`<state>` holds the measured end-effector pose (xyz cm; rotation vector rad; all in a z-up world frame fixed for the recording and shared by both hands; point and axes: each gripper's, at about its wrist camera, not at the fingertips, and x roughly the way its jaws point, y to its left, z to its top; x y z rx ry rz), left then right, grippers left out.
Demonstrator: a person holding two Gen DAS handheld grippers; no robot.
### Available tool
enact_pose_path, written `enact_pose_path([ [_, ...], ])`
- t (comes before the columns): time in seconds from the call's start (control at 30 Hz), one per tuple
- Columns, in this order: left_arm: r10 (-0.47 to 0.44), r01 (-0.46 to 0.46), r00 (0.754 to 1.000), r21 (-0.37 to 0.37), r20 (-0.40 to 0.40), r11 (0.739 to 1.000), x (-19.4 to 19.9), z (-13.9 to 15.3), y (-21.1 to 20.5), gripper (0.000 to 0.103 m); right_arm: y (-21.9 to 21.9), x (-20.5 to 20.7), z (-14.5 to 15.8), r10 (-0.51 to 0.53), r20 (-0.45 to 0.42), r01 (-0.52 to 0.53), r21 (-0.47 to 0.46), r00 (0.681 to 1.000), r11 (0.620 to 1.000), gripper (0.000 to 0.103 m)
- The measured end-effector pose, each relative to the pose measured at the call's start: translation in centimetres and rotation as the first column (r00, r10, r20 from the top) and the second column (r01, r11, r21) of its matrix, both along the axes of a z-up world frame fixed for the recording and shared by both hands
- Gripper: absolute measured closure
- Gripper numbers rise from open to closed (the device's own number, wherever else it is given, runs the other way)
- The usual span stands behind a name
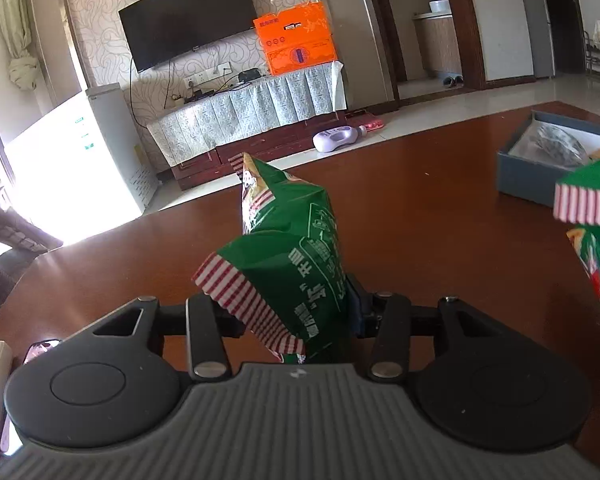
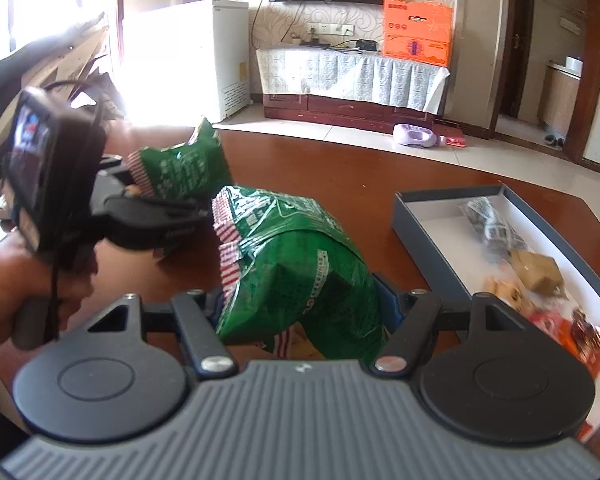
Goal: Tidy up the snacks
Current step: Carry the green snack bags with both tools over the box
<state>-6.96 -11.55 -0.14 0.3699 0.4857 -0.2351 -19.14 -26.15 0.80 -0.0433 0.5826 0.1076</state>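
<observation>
My left gripper (image 1: 296, 316) is shut on a green snack bag (image 1: 296, 248) with red-and-white striped ends, held above the brown table (image 1: 420, 216). It also shows in the right wrist view (image 2: 156, 200), where its bag (image 2: 180, 164) sticks up to the right. My right gripper (image 2: 300, 312) is shut on a second green snack bag (image 2: 296, 256); this bag appears at the right edge of the left wrist view (image 1: 592, 200). A grey open box (image 2: 432, 248) with several small snacks lies to the right, and also shows in the left wrist view (image 1: 516, 168).
The box holds a dark wrapped pack (image 2: 488, 220), a tan packet (image 2: 540, 272) and red wrappers (image 2: 568, 336). Beyond the table's far edge is tiled floor with a white bottle (image 2: 416, 136), a TV cabinet (image 2: 352, 76) and an orange carton (image 2: 416, 32).
</observation>
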Motion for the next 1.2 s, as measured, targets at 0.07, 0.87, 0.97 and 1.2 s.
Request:
enact_pose_path([
  [0.07, -0.01, 0.01, 1.0, 0.016, 0.003, 1.0, -2.6, -0.1, -0.7, 0.051, -0.4, -1.0, 0.0, -0.012, 0.001, 0.012, 0.015, 1.0, 1.0, 0.032],
  [0.87, -0.166, 0.148, 0.972, 0.116, 0.164, 0.982, -18.2, 3.0, -10.1, 0.051, -5.3, -6.6, 0.4, -0.149, 0.132, 0.135, 0.11, 0.98, 0.985, 0.032],
  [0.97, -0.174, 0.157, 0.969, 0.106, 0.175, 0.982, -18.7, 3.5, -11.1, 0.051, -6.1, -7.0, 0.7, -0.167, 0.148, 0.152, 0.106, 0.975, 0.983, 0.032],
  [1.2, -0.205, 0.188, 0.958, 0.101, 0.2, 0.977, -19.9, 4.1, -14.1, 0.051, -7.7, -8.4, 1.6, -0.192, 0.197, 0.179, 0.081, 0.961, 0.98, 0.032],
])
